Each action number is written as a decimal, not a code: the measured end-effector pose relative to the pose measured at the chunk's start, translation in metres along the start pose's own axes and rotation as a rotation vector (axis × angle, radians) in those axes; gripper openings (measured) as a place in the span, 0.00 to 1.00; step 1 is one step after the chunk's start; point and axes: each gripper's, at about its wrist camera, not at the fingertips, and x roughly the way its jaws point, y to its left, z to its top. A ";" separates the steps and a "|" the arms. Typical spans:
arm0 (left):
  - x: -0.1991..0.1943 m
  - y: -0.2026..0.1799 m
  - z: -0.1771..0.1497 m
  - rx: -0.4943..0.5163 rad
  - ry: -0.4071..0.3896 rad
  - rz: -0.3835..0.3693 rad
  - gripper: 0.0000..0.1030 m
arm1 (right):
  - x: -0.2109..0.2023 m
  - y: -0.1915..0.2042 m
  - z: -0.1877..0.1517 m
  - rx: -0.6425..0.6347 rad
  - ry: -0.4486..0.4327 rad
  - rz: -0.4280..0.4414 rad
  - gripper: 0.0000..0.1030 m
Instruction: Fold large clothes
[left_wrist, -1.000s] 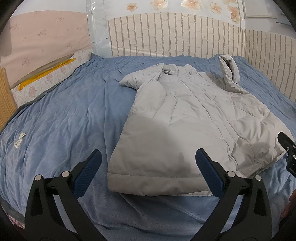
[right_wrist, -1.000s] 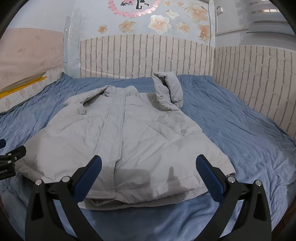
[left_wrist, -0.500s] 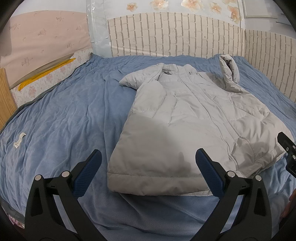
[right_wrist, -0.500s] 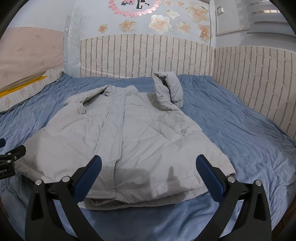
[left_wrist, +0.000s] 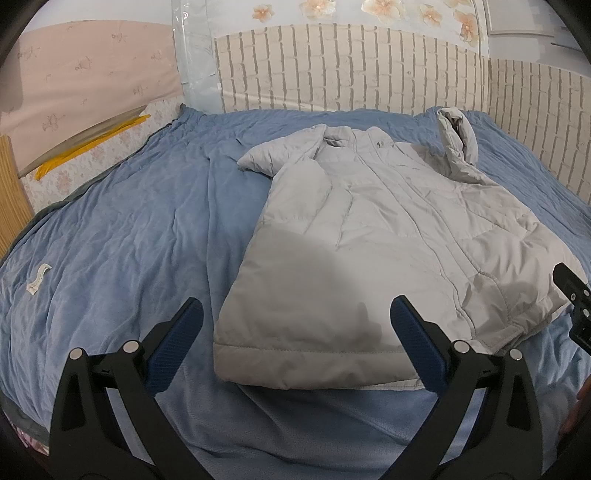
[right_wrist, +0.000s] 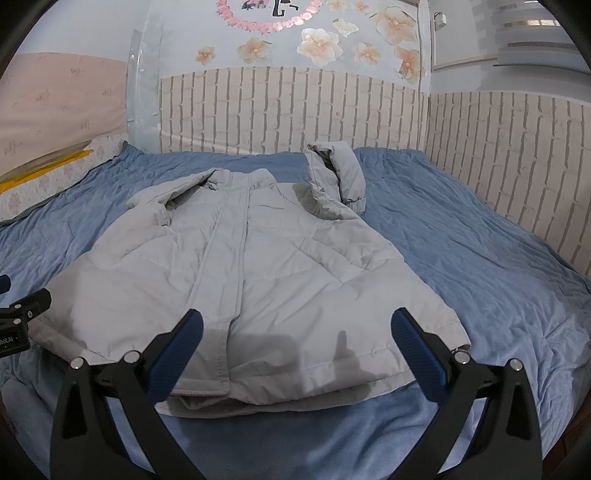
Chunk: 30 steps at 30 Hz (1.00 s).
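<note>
We see the grey jacket flat on the bed, its length running away from us, collar far, hem near; left claw and right claw both spread wide, gripping nothing.

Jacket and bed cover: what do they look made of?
Jacket: likely padded synthetic shell, nylon or polyester, matte grey; stitched quilt lines and puffy panels show it. Bed cover: looks like soft plush or fleece-type fabric, blue, with fine wrinkles and a napped sheen. Neither can be confirmed by sight.
</note>
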 end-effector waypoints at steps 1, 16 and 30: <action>0.000 0.000 0.000 0.000 0.000 0.000 0.97 | -0.001 0.001 0.000 0.001 -0.002 0.000 0.99; 0.000 0.000 -0.001 0.001 0.002 -0.001 0.97 | 0.000 0.001 0.001 0.000 0.000 -0.001 0.99; -0.001 0.000 -0.004 0.002 0.008 0.000 0.97 | 0.000 0.001 0.001 -0.002 0.000 -0.002 0.99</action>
